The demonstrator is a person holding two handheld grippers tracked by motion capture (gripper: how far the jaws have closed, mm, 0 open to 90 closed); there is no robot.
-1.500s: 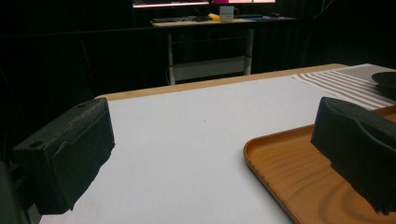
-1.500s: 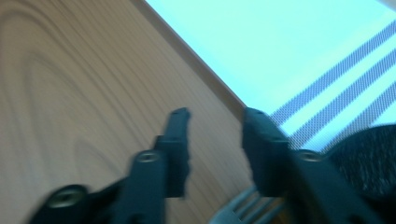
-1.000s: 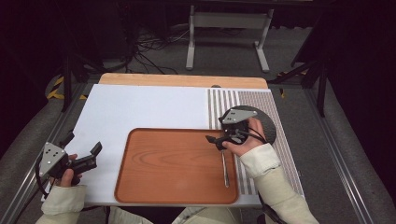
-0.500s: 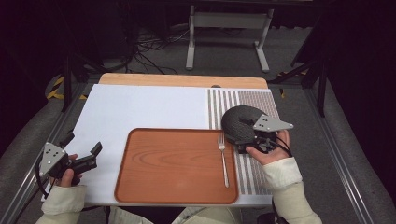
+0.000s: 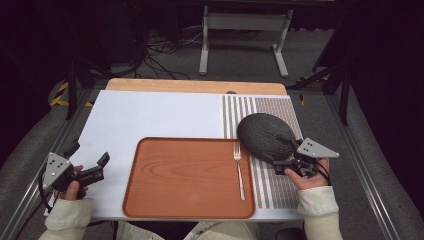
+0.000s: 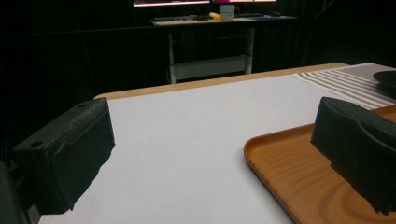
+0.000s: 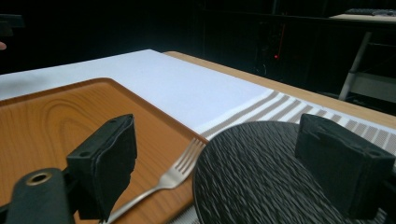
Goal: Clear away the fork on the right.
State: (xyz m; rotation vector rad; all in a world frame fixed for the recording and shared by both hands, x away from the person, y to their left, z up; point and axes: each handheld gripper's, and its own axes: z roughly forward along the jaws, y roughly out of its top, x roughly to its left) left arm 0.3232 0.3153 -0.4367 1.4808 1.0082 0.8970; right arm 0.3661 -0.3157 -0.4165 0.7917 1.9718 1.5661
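So the dark round plate (image 5: pixel 265 135) is sitting on the striped end of the placemat (image 5: pixel 150 120), right in front of the right gripper (image 5: pixel 282 162). It's textured, kind of ribbed all over. In the right gripper view the plate (image 7: pixel 261 172) fills the space ahead of and between the two black pads, its near edge coming in between them, but neither pad looks pressed onto it, so that gripper (image 7: pixel 224 163) is spread wide and not gripping anything.

Just to the left of those jaws there's a fork (image 5: pixel 239 170) lying lengthwise along the right edge of the wooden tray (image 5: pixel 185 200), tines pointing away from the person. From the right gripper view the fork (image 7: pixel 175 175) has its tines just beside the plate's rim; can't tell if they actually touch.

The left gripper (image 5: pixel 87 162) is way off on the other side, resting low over the white part of the mat, well apart from the plate. Its jaws are wide apart too, nothing between them. In the left gripper view the tray's (image 6: pixel 289 172) corner sits by the right-hand pad.
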